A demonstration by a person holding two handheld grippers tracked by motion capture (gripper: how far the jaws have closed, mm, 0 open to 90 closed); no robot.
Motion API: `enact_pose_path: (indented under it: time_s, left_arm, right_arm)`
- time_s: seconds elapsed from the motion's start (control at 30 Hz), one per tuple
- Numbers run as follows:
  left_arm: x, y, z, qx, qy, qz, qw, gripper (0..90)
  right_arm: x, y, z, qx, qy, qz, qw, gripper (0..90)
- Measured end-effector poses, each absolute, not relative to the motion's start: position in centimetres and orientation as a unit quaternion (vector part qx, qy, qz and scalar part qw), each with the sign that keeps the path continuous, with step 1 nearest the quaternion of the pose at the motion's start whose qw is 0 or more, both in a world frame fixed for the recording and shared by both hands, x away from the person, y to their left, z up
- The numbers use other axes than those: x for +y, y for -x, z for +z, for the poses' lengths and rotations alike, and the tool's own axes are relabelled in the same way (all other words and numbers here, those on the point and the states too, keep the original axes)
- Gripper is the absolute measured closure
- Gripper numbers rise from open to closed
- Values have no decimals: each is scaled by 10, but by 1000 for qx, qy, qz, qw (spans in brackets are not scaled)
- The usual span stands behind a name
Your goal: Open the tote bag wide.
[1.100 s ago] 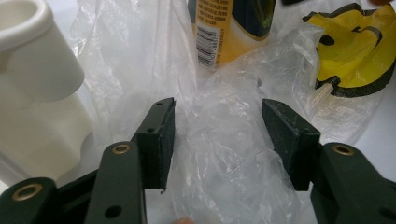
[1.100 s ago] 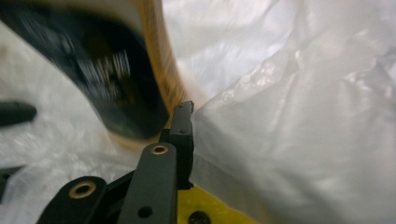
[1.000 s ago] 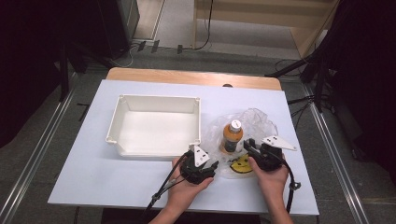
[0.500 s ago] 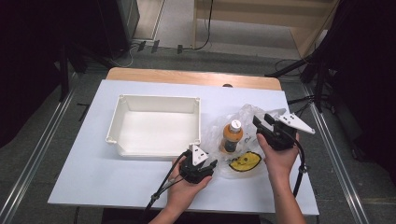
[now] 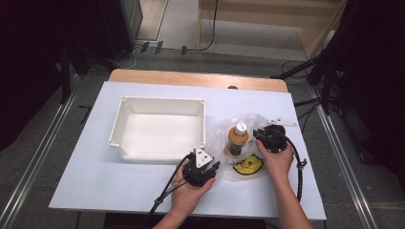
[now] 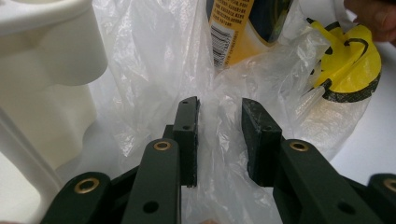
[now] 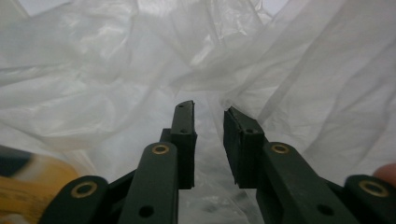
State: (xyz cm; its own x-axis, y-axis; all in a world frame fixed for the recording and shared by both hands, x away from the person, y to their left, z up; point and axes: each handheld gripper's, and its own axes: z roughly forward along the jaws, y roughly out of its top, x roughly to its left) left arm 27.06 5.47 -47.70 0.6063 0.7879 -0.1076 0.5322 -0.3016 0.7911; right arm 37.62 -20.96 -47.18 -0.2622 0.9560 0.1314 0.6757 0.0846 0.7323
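Counter point(image 5: 143, 191), white tray point(image 5: 160, 128) at my left. Clear plastic bag point(image 5: 248, 125) beside it, bottle point(image 5: 237, 139) standing inside. My left hand-held gripper point(image 6: 218, 109) and right hand-held gripper point(image 7: 208, 112): jaws narrow, just closing, bag film between each pair.

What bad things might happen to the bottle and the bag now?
The plastic bag is thin and crumpled; both sets of fingers have just been closing with its film between them, so pulling apart might tear it. The bottle stands upright inside, so a tug might tip it. The yellow thing lies close by and might get dragged along.
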Motion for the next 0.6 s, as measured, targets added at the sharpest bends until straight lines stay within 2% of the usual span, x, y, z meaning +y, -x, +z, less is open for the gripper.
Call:
enact_pose_path:
  time_s: [0.17, 0.33, 0.6]
  left_arm:
    - [55, -271, -477, 419, -793, 148, 417, 744]
    - [55, -272, -477, 419, -794, 146, 416, 773]
    - [55, -271, -477, 419, -794, 148, 416, 771]
  right_arm:
    - [-216, -373, -482, 711, -582, 334, 210, 826]
    - [-223, -371, -483, 708, -586, 337, 207, 830]
    - [-227, -346, -473, 692, -558, 396, 230, 663]
